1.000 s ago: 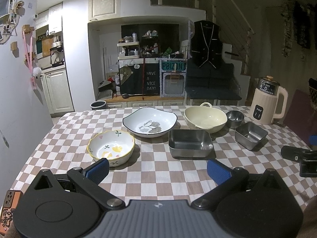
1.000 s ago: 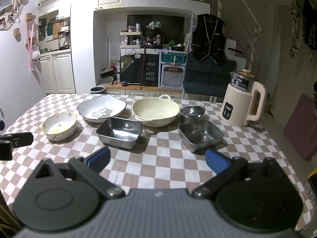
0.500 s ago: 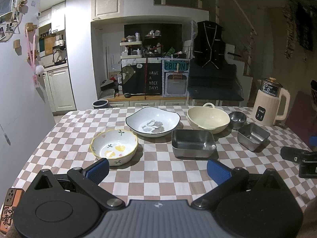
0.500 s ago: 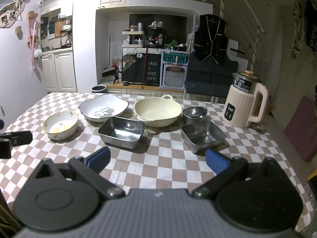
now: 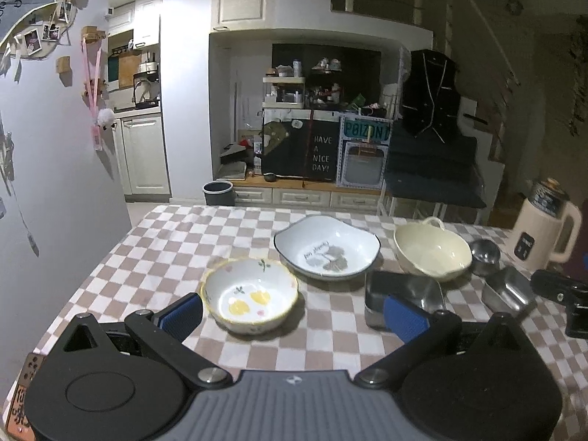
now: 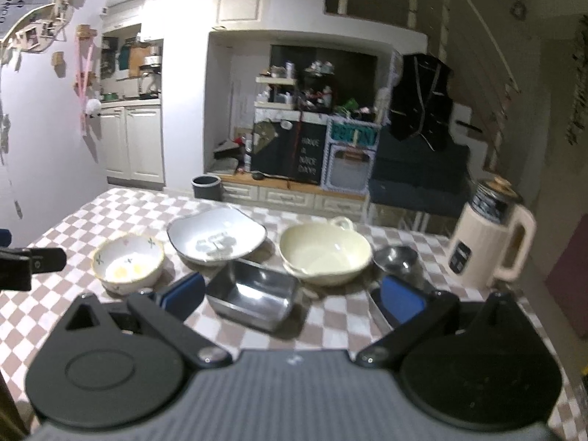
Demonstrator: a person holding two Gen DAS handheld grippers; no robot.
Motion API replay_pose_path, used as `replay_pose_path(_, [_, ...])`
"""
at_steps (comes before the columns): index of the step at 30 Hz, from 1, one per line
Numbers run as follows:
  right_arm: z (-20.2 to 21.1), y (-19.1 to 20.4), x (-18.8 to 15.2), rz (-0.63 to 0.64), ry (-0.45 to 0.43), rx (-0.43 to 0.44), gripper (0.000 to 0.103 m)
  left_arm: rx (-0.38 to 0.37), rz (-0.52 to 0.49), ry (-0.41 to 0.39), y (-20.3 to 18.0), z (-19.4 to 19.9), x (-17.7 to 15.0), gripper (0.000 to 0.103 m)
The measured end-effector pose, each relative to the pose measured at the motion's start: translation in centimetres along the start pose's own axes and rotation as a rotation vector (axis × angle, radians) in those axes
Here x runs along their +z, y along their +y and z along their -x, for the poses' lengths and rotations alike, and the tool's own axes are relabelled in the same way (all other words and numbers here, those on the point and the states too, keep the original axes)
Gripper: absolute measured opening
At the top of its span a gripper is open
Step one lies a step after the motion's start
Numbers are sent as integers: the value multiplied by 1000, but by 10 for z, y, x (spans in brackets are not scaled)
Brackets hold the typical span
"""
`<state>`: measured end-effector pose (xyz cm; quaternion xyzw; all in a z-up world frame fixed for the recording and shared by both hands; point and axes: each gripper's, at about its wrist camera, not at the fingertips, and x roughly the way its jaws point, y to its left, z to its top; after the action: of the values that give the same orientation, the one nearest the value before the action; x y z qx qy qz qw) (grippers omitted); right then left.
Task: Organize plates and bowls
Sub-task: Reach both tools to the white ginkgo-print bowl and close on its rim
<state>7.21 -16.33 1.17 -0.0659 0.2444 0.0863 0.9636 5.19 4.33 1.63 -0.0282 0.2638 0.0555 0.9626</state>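
On the checked tablecloth (image 5: 176, 242) stand a small flowered bowl (image 5: 250, 296) (image 6: 126, 268), a white dish with a dark rim (image 5: 327, 246) (image 6: 217, 237), a cream handled bowl (image 5: 431, 250) (image 6: 325, 253), a steel rectangular tray (image 5: 404, 294) (image 6: 253, 294), a smaller steel tray (image 5: 509, 292) and a small steel cup (image 5: 485, 255) (image 6: 395, 257). My left gripper (image 5: 294, 318) is open, the flowered bowl between and just beyond its fingertips. My right gripper (image 6: 292, 294) is open just short of the large steel tray, its right finger covering the smaller tray.
A cream electric kettle (image 5: 544, 233) (image 6: 488, 237) stands at the table's right side. The right gripper shows at the right edge of the left wrist view (image 5: 566, 297); the left gripper shows at the left edge of the right wrist view (image 6: 25, 264). A wall borders the table's left.
Both grippers have moved forward toward the dishes. The left one has also swung left and now frames the flowered bowl; the right one has closed in on the steel trays. Both stay open.
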Motion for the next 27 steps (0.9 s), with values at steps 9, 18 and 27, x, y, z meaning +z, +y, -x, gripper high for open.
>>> replay_pose_path(9, [-52,-2,33,-14,-36,59,103,23,36,-37,13,-44,36,103])
replay_pose_path(18, [-102,-15,49,-98,-63,93,103,-6,21,-66,25,-102,74,103])
replay_pose_path(27, [-165,-28,37,-357,68,218,103,-66,-133,-4,22,-198,110,103])
